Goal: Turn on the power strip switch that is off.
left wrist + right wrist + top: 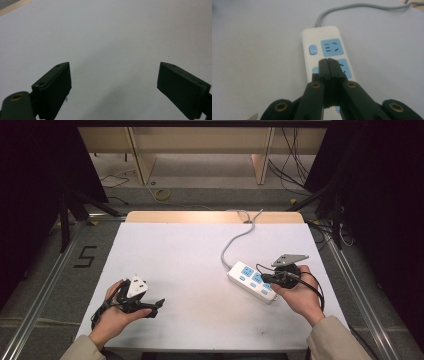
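A white power strip (pixel 251 281) with blue sockets and blue switches lies at the table's right, its grey cord (pixel 235 242) running to the far edge. My right gripper (pixel 266 278) is shut with nothing between its jaws, its tips over the strip's middle. In the right gripper view the closed tips (pixel 328 60) hover at the second socket, beside a blue switch (pixel 312 49) on the power strip (pixel 322 37). My left gripper (pixel 155 307) rests at the table's front left, open and empty. Its jaws stand wide apart over bare white table (pixel 112 45) in the left gripper view.
The white table top (pixel 190 255) has a wooden strip along its far edge. Beyond it are shelves and loose cables on the floor. Dark stands flank both sides.
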The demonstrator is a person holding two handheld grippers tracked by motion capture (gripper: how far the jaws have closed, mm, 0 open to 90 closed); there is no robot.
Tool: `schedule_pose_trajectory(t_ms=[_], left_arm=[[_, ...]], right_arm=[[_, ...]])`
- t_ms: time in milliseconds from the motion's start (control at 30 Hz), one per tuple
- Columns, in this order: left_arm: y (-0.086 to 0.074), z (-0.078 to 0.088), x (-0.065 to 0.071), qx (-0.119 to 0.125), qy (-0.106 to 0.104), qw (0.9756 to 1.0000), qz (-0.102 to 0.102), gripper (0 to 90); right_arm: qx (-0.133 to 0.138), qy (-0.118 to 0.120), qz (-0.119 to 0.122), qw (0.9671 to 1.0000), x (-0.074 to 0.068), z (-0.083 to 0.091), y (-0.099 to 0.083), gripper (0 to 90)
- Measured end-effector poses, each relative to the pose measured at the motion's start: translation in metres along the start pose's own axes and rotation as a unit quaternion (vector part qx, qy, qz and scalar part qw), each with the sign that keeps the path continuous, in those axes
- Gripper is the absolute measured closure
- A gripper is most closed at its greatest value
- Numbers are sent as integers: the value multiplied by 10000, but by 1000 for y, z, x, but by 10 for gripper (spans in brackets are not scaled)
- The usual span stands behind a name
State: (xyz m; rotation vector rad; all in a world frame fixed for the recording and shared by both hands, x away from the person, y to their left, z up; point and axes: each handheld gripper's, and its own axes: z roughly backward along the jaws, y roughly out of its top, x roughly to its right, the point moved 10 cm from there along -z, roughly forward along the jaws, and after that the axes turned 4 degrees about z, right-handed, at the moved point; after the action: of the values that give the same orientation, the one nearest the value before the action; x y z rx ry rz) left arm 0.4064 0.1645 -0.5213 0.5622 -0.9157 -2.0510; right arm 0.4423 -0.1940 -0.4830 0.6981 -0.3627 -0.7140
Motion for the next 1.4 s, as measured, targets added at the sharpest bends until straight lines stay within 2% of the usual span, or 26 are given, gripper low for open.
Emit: schedule_pose_trajectory(t_ms=[1400], left_arm=[[0, 0, 0, -1, -4, 10000, -5, 117]], right_arm=[[-188, 194, 53, 9996, -6, -24, 17, 900]])
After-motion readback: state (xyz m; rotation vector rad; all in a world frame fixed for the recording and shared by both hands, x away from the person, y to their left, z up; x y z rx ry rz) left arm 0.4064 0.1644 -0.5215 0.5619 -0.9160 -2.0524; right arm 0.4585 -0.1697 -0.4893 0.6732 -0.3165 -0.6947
